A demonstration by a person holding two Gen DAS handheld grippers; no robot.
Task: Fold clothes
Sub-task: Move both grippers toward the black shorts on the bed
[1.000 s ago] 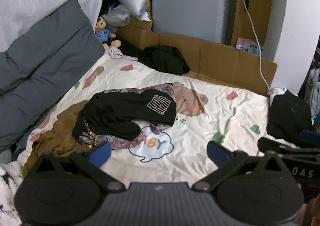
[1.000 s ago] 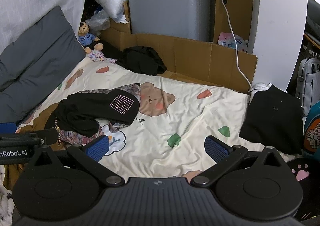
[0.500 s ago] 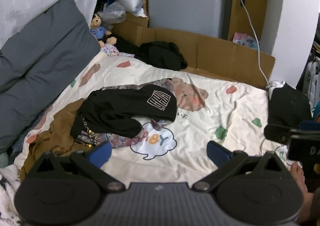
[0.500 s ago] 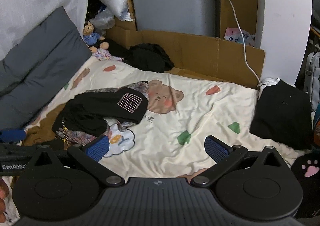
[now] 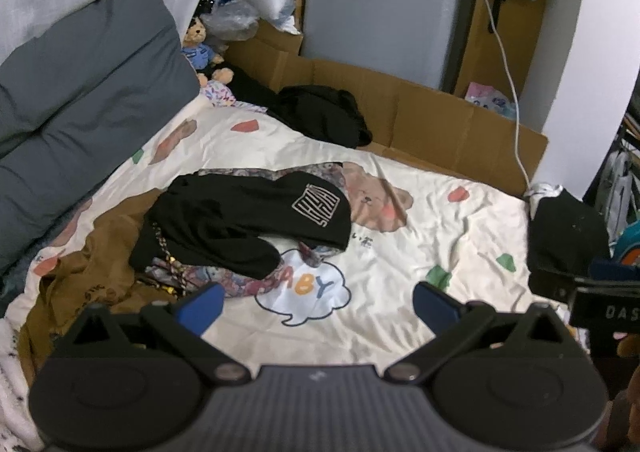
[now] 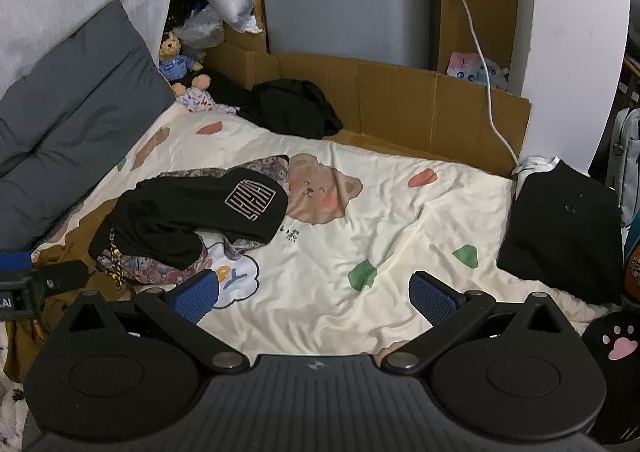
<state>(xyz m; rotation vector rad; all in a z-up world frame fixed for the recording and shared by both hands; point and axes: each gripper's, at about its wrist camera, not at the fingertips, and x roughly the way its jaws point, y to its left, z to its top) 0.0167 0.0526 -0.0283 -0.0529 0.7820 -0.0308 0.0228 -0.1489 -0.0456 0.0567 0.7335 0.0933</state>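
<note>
A grey cushion is leaning along the left side of the bed. Beside it, a brown garment is lying crumpled, with a black garment bearing a square logo sprawling over a patterned one. The left gripper is hovering above the cream sheet, fingers spread and grasping nothing. The right gripper is likewise hanging released. A folded black garment is sitting at the bed's right edge.
</note>
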